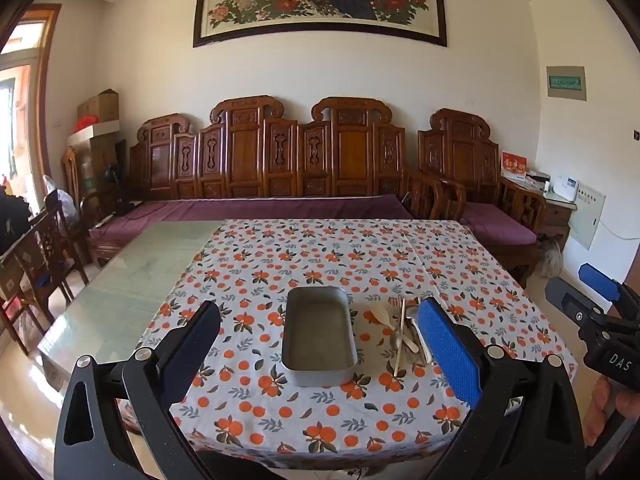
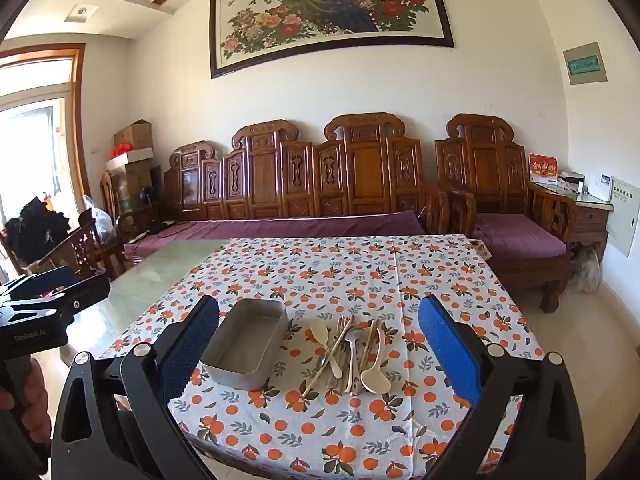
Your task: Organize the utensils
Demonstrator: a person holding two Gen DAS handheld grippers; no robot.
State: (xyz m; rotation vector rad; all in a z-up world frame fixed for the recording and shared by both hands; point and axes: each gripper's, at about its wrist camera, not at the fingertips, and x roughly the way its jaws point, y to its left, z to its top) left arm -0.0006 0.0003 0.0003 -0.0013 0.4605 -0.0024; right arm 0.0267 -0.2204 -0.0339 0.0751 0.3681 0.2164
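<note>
An empty grey metal tray (image 1: 319, 333) (image 2: 247, 344) rests on the orange-patterned tablecloth (image 1: 320, 256) (image 2: 360, 272). Right of it lies a pile of utensils (image 1: 404, 330) (image 2: 352, 354): forks, spoons, cream ladle-spoons and chopsticks, crossed over each other. My left gripper (image 1: 320, 344) hangs above the near table edge, open, with the tray framed between its fingers. Open too, my right gripper (image 2: 320, 344) frames the tray's right end and the pile. Neither touches anything. In the left wrist view the right gripper (image 1: 592, 300) shows at the far right; the left gripper (image 2: 48, 296) shows at the right wrist view's left edge.
The cloth covers the right part of a glass-topped table (image 1: 120, 280) (image 2: 160, 276). Behind it stands a carved wooden sofa (image 1: 280, 168) (image 2: 312, 184) with purple cushions. Wooden chairs (image 1: 40, 256) stand at the left. A hand (image 1: 624, 404) (image 2: 36, 392) grips each tool's handle.
</note>
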